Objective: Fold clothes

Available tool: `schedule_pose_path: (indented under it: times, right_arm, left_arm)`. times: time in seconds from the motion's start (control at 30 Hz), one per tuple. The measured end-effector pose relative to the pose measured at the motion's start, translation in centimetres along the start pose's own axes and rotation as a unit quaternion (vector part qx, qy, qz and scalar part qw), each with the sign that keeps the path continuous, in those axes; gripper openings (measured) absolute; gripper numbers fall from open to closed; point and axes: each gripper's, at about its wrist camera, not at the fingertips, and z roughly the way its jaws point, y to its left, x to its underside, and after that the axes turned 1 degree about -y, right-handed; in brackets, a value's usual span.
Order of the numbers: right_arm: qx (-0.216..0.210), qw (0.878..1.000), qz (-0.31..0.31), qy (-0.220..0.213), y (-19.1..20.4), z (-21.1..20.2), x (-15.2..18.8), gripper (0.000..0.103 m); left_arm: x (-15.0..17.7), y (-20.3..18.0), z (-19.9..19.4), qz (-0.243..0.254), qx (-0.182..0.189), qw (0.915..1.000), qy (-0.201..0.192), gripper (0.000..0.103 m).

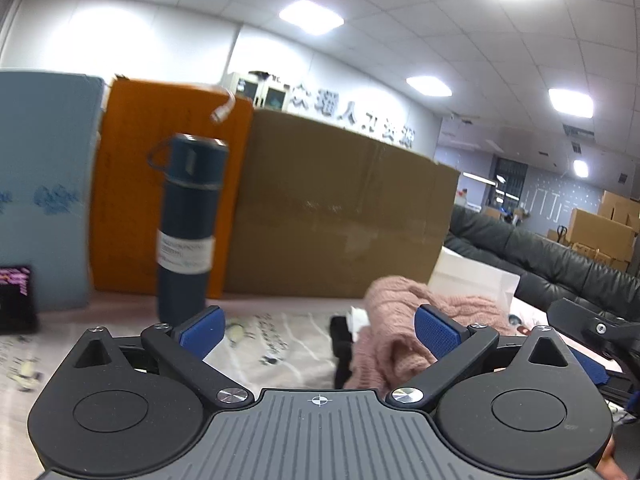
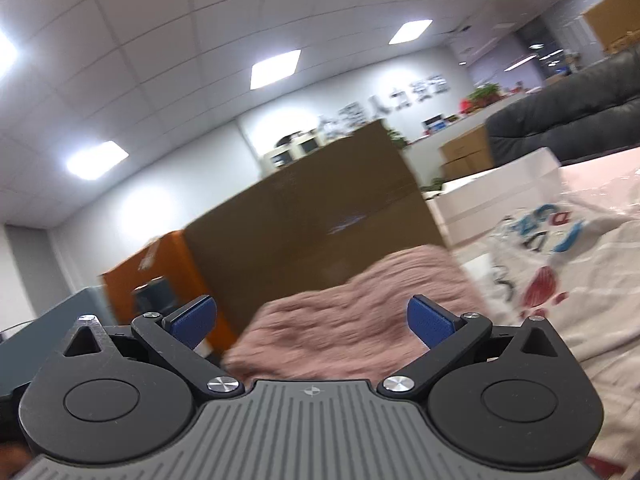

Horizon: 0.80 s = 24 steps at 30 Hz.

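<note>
A pink knitted sweater lies crumpled on the table ahead and right of my left gripper, which is open and empty above a white printed cloth. A black garment lies beside the sweater. In the right wrist view the pink sweater fills the space just in front of my right gripper, which is open with nothing between its blue pads. A white garment with red and blue print lies to its right. The right gripper's black body shows at the left view's right edge.
A dark blue thermos stands ahead left. Behind it stand an orange box, a big cardboard box and a light blue box. A white box stands at the right and a black sofa lies beyond it.
</note>
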Motion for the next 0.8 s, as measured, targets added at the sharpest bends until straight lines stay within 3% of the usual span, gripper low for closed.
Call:
schedule_pose_path:
  times: [0.13, 0.3, 0.43, 0.57, 0.8]
  right_arm:
    - [-0.014, 0.999, -0.034, 0.004, 4.8, -1.6, 1.2, 0.103]
    - [0.038, 0.996, -0.078, 0.013, 8.6, -1.1, 3.7, 0.103]
    - [0.092, 0.989, -0.117, 0.023, 9.0, 1.1, 5.8, 0.103]
    - [0.145, 0.976, -0.159, 0.018, 8.4, 3.1, 7.5, 0.103]
    - [0.179, 0.961, -0.210, 0.003, 8.6, 3.8, 9.1, 0.103]
  left_arm:
    - [0.0, 1.8, -2.1, 0.010, -0.012, 0.9998, -0.016, 0.103]
    - [0.9, 4.4, -2.9, 0.023, -0.026, 0.9992, -0.021, 0.103]
    - [2.1, 5.8, -2.3, 0.021, -0.020, 0.9991, -0.032, 0.103]
    - [3.6, 6.3, -2.1, 0.032, -0.027, 0.9965, -0.072, 0.103]
    - [4.9, 6.1, -1.7, 0.069, -0.036, 0.9943, -0.073, 0.103]
